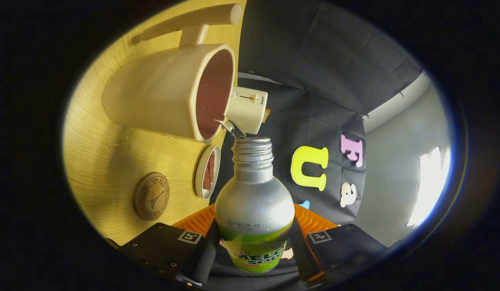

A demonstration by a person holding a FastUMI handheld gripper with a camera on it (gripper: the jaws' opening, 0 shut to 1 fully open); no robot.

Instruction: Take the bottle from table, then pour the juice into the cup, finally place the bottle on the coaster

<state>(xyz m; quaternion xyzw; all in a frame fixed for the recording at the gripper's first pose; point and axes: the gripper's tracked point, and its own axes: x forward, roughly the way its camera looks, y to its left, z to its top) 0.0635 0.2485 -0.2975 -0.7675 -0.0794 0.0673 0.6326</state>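
Observation:
My gripper (253,246) is shut on a silver bottle (254,194) with a green label, one finger on each side of its body. The view is rolled sideways with the bottle tipped. Its uncapped threaded mouth (252,143) sits right at the rim of a cream cup (169,91) with a long handle, and a thin clear stream runs from the mouth toward the cup's dark inside. A round cork coaster (151,196) lies on the wooden table (104,161), nearer the fingers than the cup.
A small white dish (207,171) with a dark inside stands between the cup and the coaster. A cream device (248,109) sits behind the cup's rim. The black cloth wall hangs past the table's edge.

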